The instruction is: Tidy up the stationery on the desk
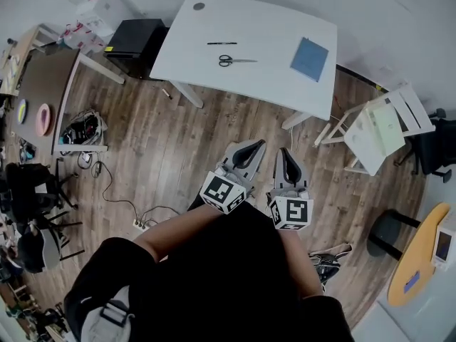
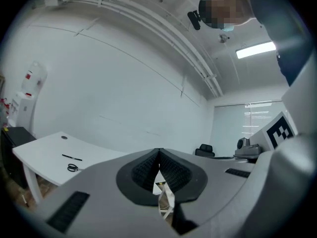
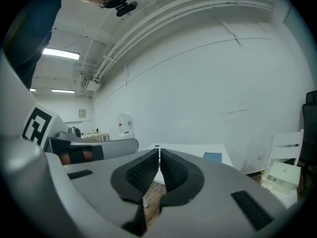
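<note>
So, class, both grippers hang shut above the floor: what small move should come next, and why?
Probably carry the left gripper and right gripper forward to the white desk: the pen, scissors and blue notebook lie there, out of reach, and both pairs of jaws are shut on nothing.

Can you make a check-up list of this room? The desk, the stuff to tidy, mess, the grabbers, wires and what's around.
Surface: white desk, mostly bare.
Job's things: black pen, scissors beside it, blue pad apart at the right.
Clutter: nothing seen on the desk.
Grippers: left gripper and right gripper both shut, empty, over the floor.
Cables: power strip with loose cable on the wooden floor.
Surroundings: black box, white chair.
</note>
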Demonstrator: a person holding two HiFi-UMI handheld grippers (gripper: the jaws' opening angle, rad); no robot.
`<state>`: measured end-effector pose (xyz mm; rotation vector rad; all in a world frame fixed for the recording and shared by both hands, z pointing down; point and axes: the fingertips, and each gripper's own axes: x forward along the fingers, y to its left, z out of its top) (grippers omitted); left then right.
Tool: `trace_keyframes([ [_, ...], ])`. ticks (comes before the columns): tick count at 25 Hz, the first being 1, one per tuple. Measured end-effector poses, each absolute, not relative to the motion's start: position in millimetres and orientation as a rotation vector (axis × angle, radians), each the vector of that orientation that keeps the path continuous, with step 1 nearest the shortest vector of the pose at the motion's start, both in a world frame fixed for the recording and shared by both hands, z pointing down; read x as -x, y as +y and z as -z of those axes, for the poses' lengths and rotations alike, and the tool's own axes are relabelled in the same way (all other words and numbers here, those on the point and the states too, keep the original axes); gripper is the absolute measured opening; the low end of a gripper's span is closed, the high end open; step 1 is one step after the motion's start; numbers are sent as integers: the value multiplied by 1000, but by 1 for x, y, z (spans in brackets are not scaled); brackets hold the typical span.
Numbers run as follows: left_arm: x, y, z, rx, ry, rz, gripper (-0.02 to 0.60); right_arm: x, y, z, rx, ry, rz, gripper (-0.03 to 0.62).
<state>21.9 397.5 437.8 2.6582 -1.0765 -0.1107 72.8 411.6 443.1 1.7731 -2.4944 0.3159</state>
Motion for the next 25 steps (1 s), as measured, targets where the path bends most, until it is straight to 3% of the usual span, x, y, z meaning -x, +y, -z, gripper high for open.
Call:
trace_keyframes([
  [16, 11, 207, -442, -2642, -897, 131, 11, -50, 211, -439, -1850, -2350, -315, 35],
  [25, -25, 161, -464, -2633, -742, 67, 11, -118, 178, -472, -1995, -2171, -430, 35],
])
